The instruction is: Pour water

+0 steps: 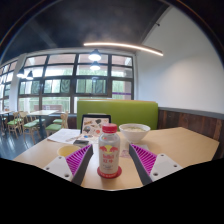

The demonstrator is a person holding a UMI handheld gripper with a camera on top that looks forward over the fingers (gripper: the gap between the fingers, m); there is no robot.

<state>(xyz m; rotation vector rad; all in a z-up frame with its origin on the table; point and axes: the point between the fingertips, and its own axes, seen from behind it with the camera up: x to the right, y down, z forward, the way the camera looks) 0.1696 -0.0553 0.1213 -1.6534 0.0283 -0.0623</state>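
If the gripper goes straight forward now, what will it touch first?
Most likely the bottle, which stands between the open fingers of the gripper. The white bowl lies beyond it.

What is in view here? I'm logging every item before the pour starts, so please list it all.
bottle: one, clear with a red cap and a pink-and-white label, standing upright on the table between the fingers
bowl: one, white, on the table beyond the bottle
cup: one, yellow, on the table beside the left finger
papers: a few, white, lying flat beyond the cup
table: one, light wood
bench back: one, green, behind the table
ceiling light: one, long white strip, overhead
gripper: one, two fingers with purple pads, one at each side of the bottle; contact cannot be told
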